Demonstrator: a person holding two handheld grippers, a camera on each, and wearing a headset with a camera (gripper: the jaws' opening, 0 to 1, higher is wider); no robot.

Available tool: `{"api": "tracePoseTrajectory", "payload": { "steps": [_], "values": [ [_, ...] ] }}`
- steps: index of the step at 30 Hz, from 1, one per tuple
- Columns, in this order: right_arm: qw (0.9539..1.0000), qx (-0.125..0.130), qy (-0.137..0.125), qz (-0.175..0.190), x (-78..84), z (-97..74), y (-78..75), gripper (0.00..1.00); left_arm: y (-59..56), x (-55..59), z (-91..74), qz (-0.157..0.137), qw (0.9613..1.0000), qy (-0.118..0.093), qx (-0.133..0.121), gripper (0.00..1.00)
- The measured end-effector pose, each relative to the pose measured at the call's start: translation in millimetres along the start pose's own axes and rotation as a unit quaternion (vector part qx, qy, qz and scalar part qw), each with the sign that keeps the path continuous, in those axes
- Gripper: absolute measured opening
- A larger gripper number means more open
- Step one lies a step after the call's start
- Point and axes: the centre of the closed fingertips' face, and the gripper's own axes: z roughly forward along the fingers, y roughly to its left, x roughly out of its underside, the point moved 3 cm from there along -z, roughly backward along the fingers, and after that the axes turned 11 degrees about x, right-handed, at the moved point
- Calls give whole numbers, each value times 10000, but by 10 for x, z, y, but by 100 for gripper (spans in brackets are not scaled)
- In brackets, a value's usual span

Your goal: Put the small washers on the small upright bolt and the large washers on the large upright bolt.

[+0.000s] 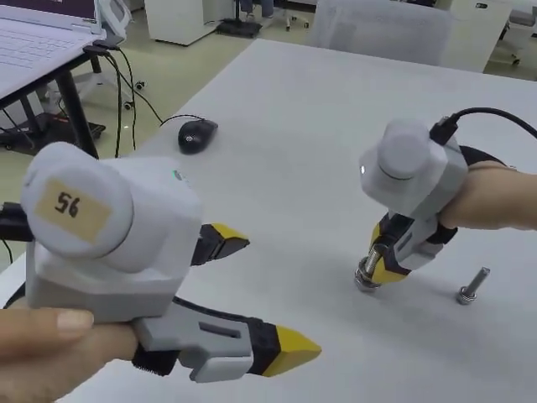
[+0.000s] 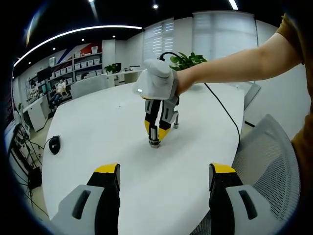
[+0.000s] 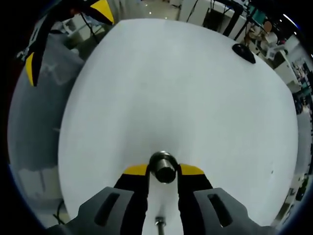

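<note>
A: What of the near left of the white table (image 1: 277, 126)?

B: There, the left tongs (image 1: 260, 294), gripped in a left hand (image 1: 50, 353) and held above the tabletop. Jaws spread wide, yellow tips well apart, nothing between them.

A: And to the right?

B: There, the right tongs (image 1: 382, 264), held by a right hand (image 1: 491, 197), pointing almost straight down over the large bolt (image 1: 372, 254).

A: Open or closed?

B: Nearly closed. In the right gripper view, one yellow tip on each side of the bolt's top, just beside it, perhaps touching. Hard to tell whether pinching the bolt, a washer or nothing.

A: Position of that bolt?

B: Upright on the table, right of centre, with metal rings (image 1: 366, 279) stacked round its foot.

A: And the small bolt (image 1: 475, 280)?

B: Just right of the large one, apart from the tongs, standing on the table and leaning rightward in the head view. At its foot, a wider metal piece (image 1: 464, 295); washer or bolt head, impossible to say.

A: Anything else?

B: A black mouse (image 1: 197, 134) with a cable (image 1: 159, 117), far left on the table. A laptop (image 1: 33, 38) on a separate desk (image 1: 71, 75) at the far left. A grey mesh chair (image 1: 382, 29) beyond the far edge.
</note>
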Motion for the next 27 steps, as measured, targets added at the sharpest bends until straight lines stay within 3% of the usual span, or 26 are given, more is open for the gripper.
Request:
{"api": "tracePoseTrajectory", "payload": {
  "steps": [8,27],
  "values": [
    [10000,-20,11,6,0,29,25,22,-43,68,-4,-101,9999,52,13,73],
    [9999,-49,-13,96,24,48,61,22,-89,49,-18,-159,9999,6,8,73]
  ]
}}
